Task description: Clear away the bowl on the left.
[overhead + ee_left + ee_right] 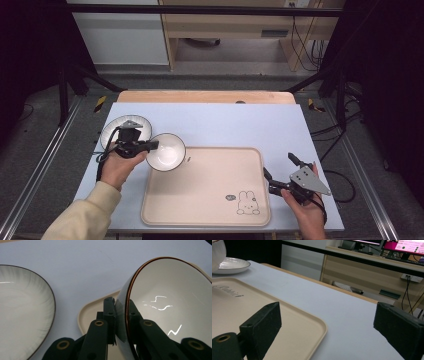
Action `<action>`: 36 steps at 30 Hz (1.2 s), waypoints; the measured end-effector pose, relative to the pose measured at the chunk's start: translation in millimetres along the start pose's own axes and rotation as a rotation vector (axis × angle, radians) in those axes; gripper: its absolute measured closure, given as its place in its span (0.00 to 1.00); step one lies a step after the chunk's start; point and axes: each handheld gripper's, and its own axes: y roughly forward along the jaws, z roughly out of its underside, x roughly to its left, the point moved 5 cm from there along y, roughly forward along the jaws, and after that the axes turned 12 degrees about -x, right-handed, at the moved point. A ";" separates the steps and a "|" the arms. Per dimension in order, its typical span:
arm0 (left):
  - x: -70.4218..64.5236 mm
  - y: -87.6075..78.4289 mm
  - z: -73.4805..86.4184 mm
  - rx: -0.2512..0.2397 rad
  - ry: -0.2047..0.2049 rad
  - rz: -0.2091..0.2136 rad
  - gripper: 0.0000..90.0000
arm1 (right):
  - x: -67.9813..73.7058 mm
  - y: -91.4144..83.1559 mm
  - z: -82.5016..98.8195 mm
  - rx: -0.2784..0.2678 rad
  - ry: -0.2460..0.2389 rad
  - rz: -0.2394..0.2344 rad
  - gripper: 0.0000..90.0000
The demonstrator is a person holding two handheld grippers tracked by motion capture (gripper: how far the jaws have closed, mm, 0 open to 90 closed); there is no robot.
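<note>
A white bowl (166,151) with a brown rim hangs over the far left corner of the beige tray (205,200). My left gripper (151,146) is shut on its rim from the left. In the left gripper view both jaws pinch the bowl (170,295) wall, one inside and one outside, at the gripper (121,307) tips, and the bowl is tipped on its side. My right gripper (279,165) is held open just off the tray's right edge. In the right gripper view the gripper (329,325) has nothing between its jaws.
A white plate (112,131) with a dark rim lies on the pale blue mat (225,125) at the left, just behind my left hand. The plate (22,310) sits left of the tray corner (92,310). The tray bears a rabbit drawing (247,202) near its front right.
</note>
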 end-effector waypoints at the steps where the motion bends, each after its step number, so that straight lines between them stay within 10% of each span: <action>1: -3.0 1.4 1.6 0.003 0.000 0.007 0.92 | 0.0 -0.1 -0.2 -0.001 0.001 0.000 0.09; 17: -50.5 23.5 25.5 0.071 0.032 0.121 0.92 | 1.2 0.1 -0.2 0.006 -0.001 -0.013 0.10; 36: -67.6 27.8 41.2 0.110 0.023 0.168 0.92 | 2.4 0.6 0.2 0.012 0.013 -0.017 0.09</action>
